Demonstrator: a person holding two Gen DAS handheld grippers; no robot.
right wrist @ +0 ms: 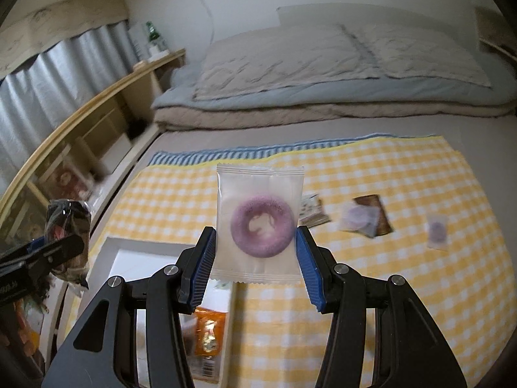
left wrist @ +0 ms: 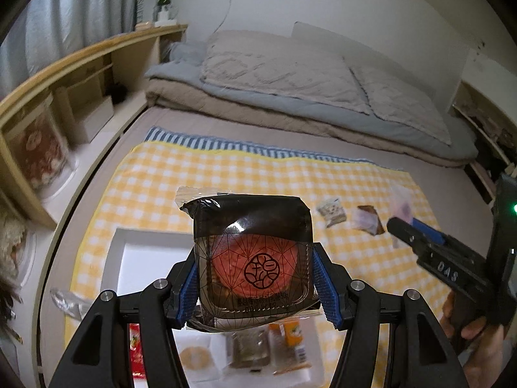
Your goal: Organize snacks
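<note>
My left gripper [left wrist: 255, 278] is shut on a black snack pack with a red round cake [left wrist: 253, 258] and holds it above a white box [left wrist: 129, 249] on the yellow checked cloth [left wrist: 226, 177]. The pack and gripper also show at the left of the right wrist view [right wrist: 68, 236]. My right gripper [right wrist: 257, 258] is shut on a clear packet with a purple donut [right wrist: 260, 223], held above the cloth [right wrist: 387, 291] beside the white box [right wrist: 110, 249]. The right gripper shows at the right of the left wrist view [left wrist: 416, 236]. Loose snack packets [right wrist: 365, 220] lie on the cloth.
The white box holds several snacks, among them an orange packet [right wrist: 208, 326]. A folded futon with bedding [left wrist: 290, 90] lies behind the cloth. A wooden shelf [left wrist: 80, 64] with jars and boxes runs along the left wall. A small purple packet [right wrist: 437, 231] lies far right.
</note>
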